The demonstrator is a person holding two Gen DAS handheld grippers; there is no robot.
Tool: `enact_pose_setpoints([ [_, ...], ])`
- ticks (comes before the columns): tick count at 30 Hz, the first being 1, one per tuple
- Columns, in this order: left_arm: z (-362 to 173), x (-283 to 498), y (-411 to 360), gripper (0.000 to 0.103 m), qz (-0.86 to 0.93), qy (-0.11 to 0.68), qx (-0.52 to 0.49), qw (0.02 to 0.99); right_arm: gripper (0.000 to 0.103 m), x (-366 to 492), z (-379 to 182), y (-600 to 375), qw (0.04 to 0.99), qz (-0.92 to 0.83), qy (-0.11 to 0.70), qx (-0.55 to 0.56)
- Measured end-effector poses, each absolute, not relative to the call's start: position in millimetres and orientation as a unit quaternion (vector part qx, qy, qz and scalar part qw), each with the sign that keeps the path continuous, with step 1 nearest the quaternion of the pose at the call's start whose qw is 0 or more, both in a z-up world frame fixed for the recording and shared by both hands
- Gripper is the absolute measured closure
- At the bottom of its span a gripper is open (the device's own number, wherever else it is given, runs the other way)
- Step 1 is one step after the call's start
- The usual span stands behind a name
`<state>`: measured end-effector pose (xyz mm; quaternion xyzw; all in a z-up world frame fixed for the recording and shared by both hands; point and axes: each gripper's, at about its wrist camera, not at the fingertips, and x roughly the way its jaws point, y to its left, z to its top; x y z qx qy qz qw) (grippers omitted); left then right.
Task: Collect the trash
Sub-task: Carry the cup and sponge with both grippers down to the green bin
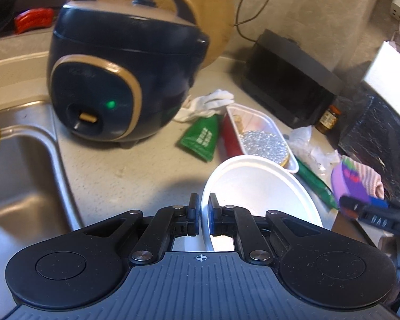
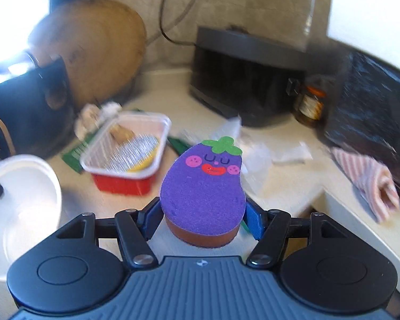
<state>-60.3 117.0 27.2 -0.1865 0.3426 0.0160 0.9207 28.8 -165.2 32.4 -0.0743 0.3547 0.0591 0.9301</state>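
Note:
My left gripper [image 1: 204, 208] is shut on the rim of a white bowl [image 1: 258, 186], held above the counter; the bowl also shows in the right wrist view [image 2: 26, 200]. My right gripper [image 2: 202, 213] is shut on a purple eggplant-shaped sponge [image 2: 204, 186] with a brown underside; the sponge and that gripper's tip also show in the left wrist view [image 1: 352, 178]. A red and clear tray [image 1: 256, 130] holding a silver foil disc lies on the counter [image 1: 125, 165], also in the right wrist view [image 2: 128, 154]. A green wrapper [image 1: 202, 138] and crumpled clear plastic [image 2: 266, 154] lie beside it.
A dark rice cooker [image 1: 120, 80] stands by the sink [image 1: 16, 176] with a wooden board [image 1: 213, 21] behind. A black box [image 1: 290, 80], a small jar [image 1: 329, 118], a white glove [image 1: 213, 101], a striped cloth [image 2: 370, 184] and a black bag [image 2: 373, 101] sit around.

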Motion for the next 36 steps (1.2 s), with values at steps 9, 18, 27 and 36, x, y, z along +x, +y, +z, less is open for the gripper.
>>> enact_pose_setpoints([
  [9,35.3,-65.4,109.1,0.093,0.019,0.323,-0.199,0.925,0.038,23.4,28.8,-195.2,0.931,0.037,0.363,-0.034],
  [18,48.6,-35.8,71.2,0.093,0.003,0.31,-0.221,0.925,0.038,7.4,23.2,-259.3,0.932,0.012,0.363,-0.025],
  [27,43.7,8.2,-41.2,0.093,-0.112,0.357,-0.174,0.911,0.038,-22.9,0.8,-329.1,0.923,-0.042,0.384,-0.003],
  [36,-12.7,43.1,-171.9,0.093,-0.203,0.446,-0.101,0.866,0.038,-63.0,-35.0,-414.6,0.897,-0.117,0.424,0.039],
])
